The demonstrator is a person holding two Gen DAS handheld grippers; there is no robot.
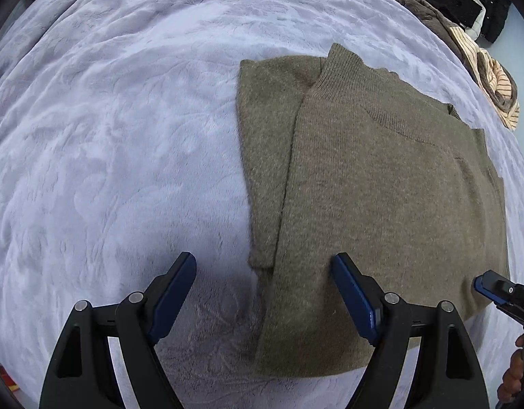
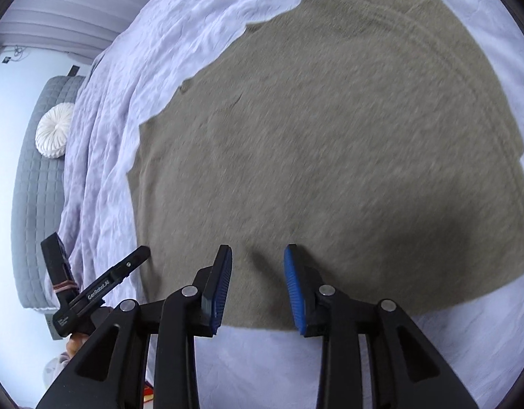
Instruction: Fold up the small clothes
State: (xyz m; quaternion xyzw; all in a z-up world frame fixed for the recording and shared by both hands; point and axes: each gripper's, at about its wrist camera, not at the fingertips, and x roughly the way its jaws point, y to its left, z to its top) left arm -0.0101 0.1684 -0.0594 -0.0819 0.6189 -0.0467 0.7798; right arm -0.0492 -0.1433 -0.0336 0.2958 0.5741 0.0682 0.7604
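Spread under everything we see a pale lavender plush blanket covering the bed, with a grey quilted headboard and a white round cushion at its far end in the right wrist view. Upon the blanket lies our task piece, an olive-brown knitted sweater, flat and already partly folded, one sleeve turned in along its left edge and the ribbed collar pointing away from us. Beyond it, at the blanket's margin, sits a heap of other clothes, striped and dark.

Our left gripper hangs over the sweater's near left edge with jaws wide apart, holding nothing. Our right gripper hovers over the near hem with a moderate gap between its fingers and no cloth pinched; that view is blurred, so contact with the knit is hard to judge.

What could go wrong, in our judgement: a pinch taken at the hem may catch only the top layer, or the blanket pile beneath, and the tucked sleeve could slide out as the fold is lifted, because soft knit drags on plush.
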